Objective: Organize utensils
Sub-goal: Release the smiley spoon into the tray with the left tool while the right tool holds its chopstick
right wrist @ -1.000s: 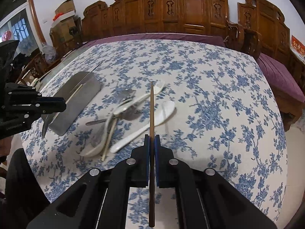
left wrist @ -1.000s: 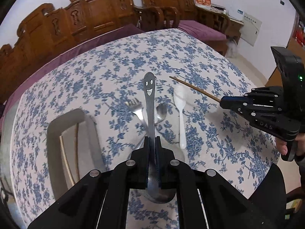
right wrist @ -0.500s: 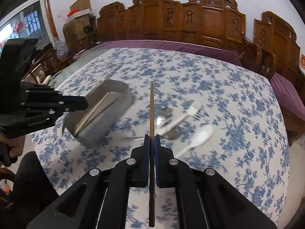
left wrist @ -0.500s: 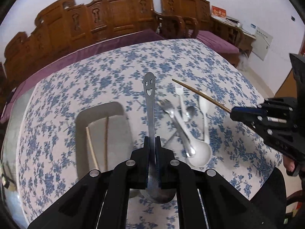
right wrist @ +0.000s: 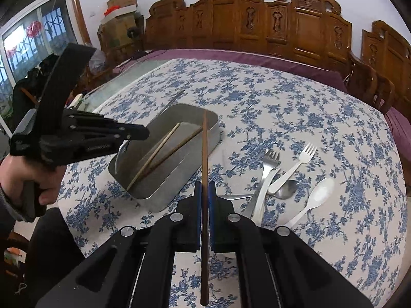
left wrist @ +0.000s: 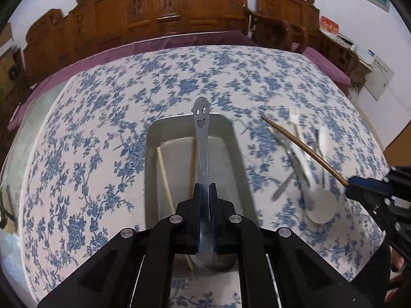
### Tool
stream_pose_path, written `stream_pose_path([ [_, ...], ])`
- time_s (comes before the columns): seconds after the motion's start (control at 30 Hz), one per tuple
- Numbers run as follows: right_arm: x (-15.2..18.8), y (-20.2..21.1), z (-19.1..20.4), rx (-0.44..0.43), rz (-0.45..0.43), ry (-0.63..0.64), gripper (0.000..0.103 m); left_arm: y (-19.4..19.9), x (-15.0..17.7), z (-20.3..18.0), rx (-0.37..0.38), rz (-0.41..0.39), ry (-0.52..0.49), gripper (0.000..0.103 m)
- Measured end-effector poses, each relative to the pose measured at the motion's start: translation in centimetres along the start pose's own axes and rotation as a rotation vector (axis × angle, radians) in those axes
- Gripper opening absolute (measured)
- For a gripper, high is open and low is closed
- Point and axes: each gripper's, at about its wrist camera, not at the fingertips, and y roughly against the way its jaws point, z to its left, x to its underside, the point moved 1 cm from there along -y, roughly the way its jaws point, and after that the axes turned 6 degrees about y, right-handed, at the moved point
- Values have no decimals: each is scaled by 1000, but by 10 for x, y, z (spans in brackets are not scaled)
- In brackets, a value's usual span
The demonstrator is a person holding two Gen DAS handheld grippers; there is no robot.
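Observation:
My left gripper (left wrist: 205,192) is shut on a metal spoon with a smiley-face handle (left wrist: 201,128), held above the metal tray (left wrist: 154,159). The tray (right wrist: 164,195) holds two chopsticks (right wrist: 154,154). My right gripper (right wrist: 205,190) is shut on a brown chopstick (right wrist: 204,148) whose tip is over the tray's right rim. The left gripper also shows in the right wrist view (right wrist: 143,132), over the tray's left end. The right gripper shows in the left wrist view (left wrist: 350,188) at the right.
Loose utensils lie on the floral tablecloth right of the tray: a metal fork (right wrist: 264,177), a white plastic fork (right wrist: 295,166), a white plastic spoon (right wrist: 313,197) and a metal spoon (right wrist: 285,188). Carved wooden chairs (right wrist: 282,25) ring the table's far side.
Both grippers have swung left from the utensil pile to the tray. The left gripper with its spoon is now over the tray, and the chopstick tip has reached the tray's rim.

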Motion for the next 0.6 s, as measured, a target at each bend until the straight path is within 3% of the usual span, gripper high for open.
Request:
stream_pose_path([
  [0.6, -16, -15, 15, 4, -13, -29, 6, -33, 16, 22, -28, 65, 16, 6],
])
